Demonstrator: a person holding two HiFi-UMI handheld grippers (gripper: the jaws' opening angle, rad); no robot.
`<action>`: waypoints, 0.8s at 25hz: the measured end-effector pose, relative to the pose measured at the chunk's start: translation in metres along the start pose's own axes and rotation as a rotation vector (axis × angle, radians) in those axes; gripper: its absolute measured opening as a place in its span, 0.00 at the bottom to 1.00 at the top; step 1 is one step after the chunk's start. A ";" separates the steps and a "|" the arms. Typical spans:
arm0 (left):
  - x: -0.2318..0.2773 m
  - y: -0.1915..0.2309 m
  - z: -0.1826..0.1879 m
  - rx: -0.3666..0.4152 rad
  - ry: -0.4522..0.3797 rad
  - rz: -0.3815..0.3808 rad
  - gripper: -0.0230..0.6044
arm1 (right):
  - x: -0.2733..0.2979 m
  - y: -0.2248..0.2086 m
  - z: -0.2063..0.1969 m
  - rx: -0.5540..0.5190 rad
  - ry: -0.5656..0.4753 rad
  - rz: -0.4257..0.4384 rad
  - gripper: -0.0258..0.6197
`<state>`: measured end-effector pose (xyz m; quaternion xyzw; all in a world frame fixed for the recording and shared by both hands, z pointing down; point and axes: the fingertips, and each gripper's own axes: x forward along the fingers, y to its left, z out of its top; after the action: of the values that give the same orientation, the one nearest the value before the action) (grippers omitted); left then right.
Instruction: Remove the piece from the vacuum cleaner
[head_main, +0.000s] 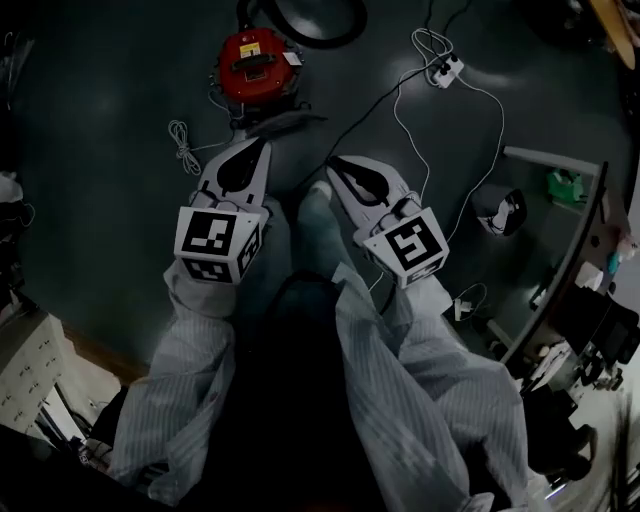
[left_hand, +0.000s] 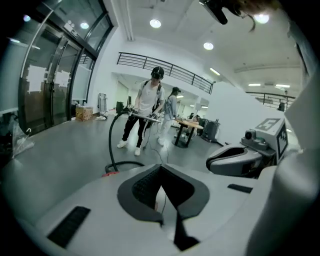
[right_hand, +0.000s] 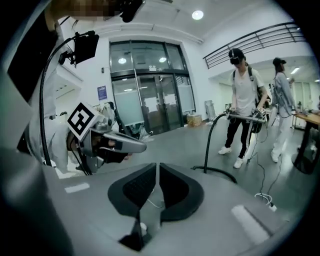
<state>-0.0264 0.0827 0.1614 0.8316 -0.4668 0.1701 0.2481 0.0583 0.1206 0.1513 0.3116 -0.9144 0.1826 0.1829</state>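
Note:
A red vacuum cleaner (head_main: 255, 65) stands on the dark floor, and its black hose (head_main: 310, 25) curls away behind it. In the head view my left gripper (head_main: 262, 143) hangs just short of the vacuum's near side, jaws shut and empty. My right gripper (head_main: 333, 165) is a little to the right and further back, also shut with nothing in it. In the left gripper view the closed jaws (left_hand: 161, 167) point over the floor; a red sliver of the vacuum (left_hand: 111, 173) and the rising hose (left_hand: 112, 140) show past them. In the right gripper view, the right gripper (right_hand: 157, 166) is closed, with the left gripper (right_hand: 107, 145) beside it.
A white power strip (head_main: 447, 68) with cables lies at the back right, and a coiled white cable (head_main: 185, 140) lies left of the vacuum. A grey desk (head_main: 560, 230) stands at the right. Two people (left_hand: 147, 112) stand further off, one holding the hose wand.

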 end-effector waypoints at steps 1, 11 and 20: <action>0.011 0.011 -0.010 0.010 0.029 0.022 0.04 | 0.012 -0.009 -0.013 -0.011 0.039 0.030 0.04; 0.159 0.105 -0.156 0.131 0.296 -0.042 0.04 | 0.181 -0.104 -0.154 -0.008 0.206 0.098 0.08; 0.267 0.181 -0.253 0.160 0.373 -0.059 0.15 | 0.276 -0.164 -0.288 -0.059 0.337 0.123 0.18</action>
<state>-0.0595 -0.0372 0.5519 0.8160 -0.3732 0.3507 0.2682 0.0222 -0.0099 0.5607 0.2146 -0.8931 0.2162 0.3310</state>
